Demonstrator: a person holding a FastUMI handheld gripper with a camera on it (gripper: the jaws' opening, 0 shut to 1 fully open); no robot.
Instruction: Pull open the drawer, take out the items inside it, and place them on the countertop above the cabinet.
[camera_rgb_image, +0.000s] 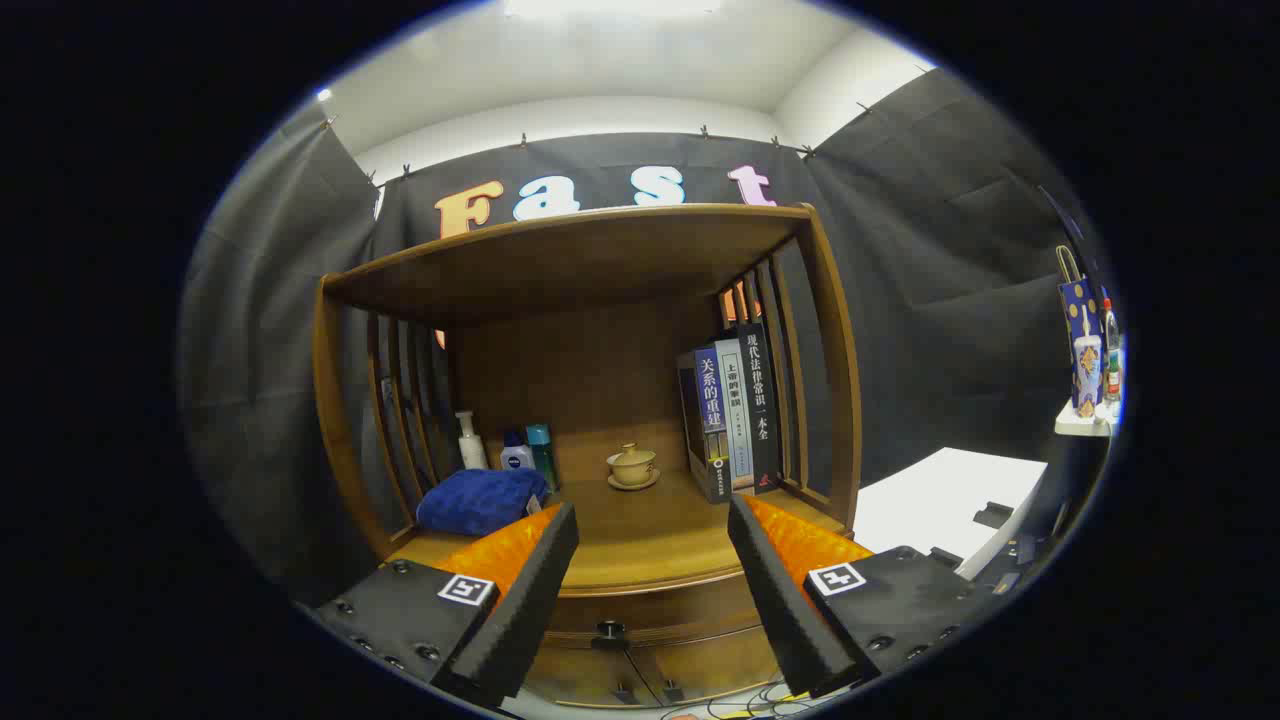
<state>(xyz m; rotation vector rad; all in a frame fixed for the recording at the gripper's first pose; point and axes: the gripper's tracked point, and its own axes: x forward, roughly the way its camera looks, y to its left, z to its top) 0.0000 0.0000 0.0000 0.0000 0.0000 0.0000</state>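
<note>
Fingers (652, 575) apart, drawer (650, 615) partly hidden

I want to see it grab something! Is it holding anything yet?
Nothing yet. The gripper is open, its fingers spread apart with only air between them, above the closed drawer's knob.

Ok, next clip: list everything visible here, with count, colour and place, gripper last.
cabinet: 1, brown wood, ahead
drawer: 1, brown, shut, under the countertop, between the fingers
drawer knob: 1, dark
countertop: 1, brown
towel: 1, blue, left on countertop
bottles: 3, white and teal, behind the towel
lidded cup on saucer: 1, beige, centre back
books: about 3, upright, right side
gift bag: 1, blue, far right shelf
white table: 1, right of cabinet
gripper: 1, fingers open, empty
</note>
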